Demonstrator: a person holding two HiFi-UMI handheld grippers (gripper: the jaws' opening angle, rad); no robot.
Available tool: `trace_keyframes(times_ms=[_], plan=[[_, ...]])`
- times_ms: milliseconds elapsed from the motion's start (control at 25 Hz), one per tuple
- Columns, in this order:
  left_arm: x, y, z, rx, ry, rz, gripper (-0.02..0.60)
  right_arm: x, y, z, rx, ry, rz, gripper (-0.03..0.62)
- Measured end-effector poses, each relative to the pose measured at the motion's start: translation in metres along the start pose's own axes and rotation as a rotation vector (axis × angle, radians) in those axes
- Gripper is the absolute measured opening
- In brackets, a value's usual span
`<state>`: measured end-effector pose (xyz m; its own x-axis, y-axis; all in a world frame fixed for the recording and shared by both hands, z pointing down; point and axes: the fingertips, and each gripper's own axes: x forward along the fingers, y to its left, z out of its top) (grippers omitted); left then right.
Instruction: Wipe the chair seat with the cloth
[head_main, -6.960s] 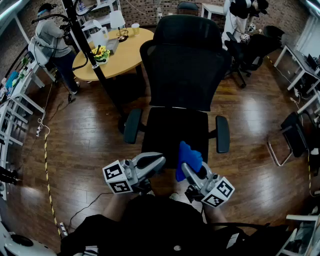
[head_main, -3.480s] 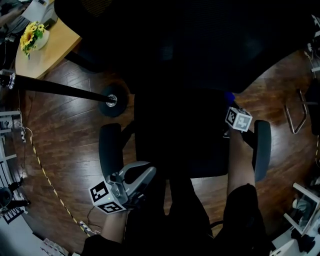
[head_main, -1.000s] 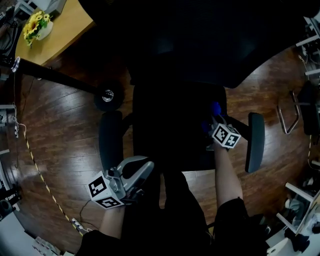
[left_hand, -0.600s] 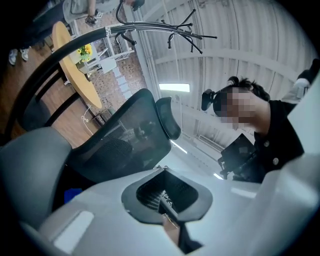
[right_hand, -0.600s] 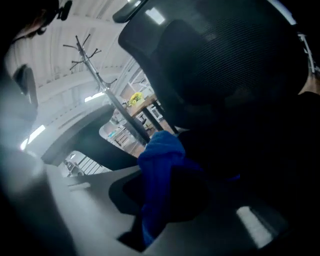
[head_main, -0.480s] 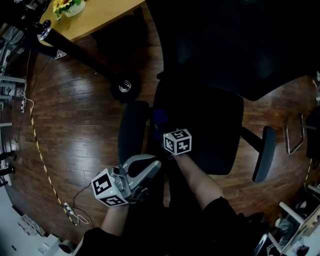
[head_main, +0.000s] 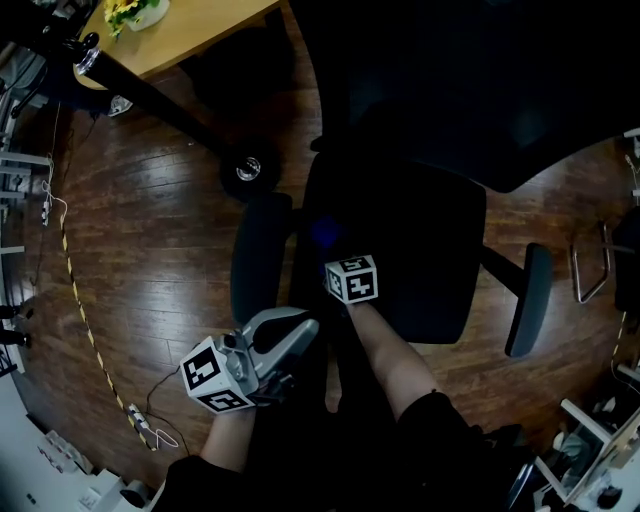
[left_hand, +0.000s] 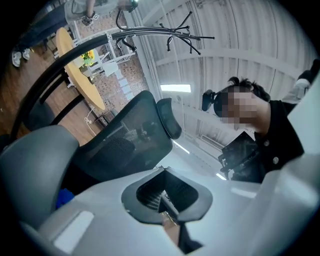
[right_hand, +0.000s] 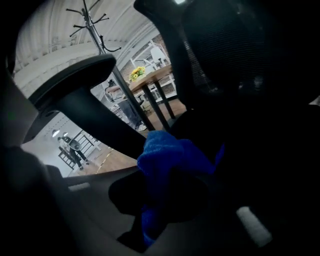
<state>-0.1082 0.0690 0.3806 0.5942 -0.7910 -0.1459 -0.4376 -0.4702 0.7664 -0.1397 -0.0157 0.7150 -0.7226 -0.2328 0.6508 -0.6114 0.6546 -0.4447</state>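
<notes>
- The right gripper (head_main: 344, 268) was clenched on the blue cloth (right_hand: 169, 159), a bunched wad filling the gap between its jaws.
- In the right gripper view the cloth's long axis ran from 6 o'clock, deep in the jaws, up to 12 o'clock, with its free end pointing at the chair back (right_hand: 235, 55).
- In the head view the cloth showed only as a dim blue patch at 11 o'clock from the gripper's marker cube, at the 9 o'clock edge of the black chair seat (head_main: 425, 250), beside the armrest (head_main: 258, 258).
- The left gripper (head_main: 285, 345) hung at 7 o'clock, off the seat, with its jaws closed on nothing.
</notes>
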Motion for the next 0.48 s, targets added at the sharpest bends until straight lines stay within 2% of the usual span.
trace_keyframes(times_ms=[240,480], plan=[[0.02,-0.006,-0.012,-0.006,0.054,-0.052,-0.002,-0.068,-0.102,-0.031,0.092,-0.024,-0.211,0.061],[0.045,-0.014,-0.024,-0.008,0.101,-0.1,-0.002,-0.177,-0.216,-0.052,0.182,-0.05,-0.446,0.061]])
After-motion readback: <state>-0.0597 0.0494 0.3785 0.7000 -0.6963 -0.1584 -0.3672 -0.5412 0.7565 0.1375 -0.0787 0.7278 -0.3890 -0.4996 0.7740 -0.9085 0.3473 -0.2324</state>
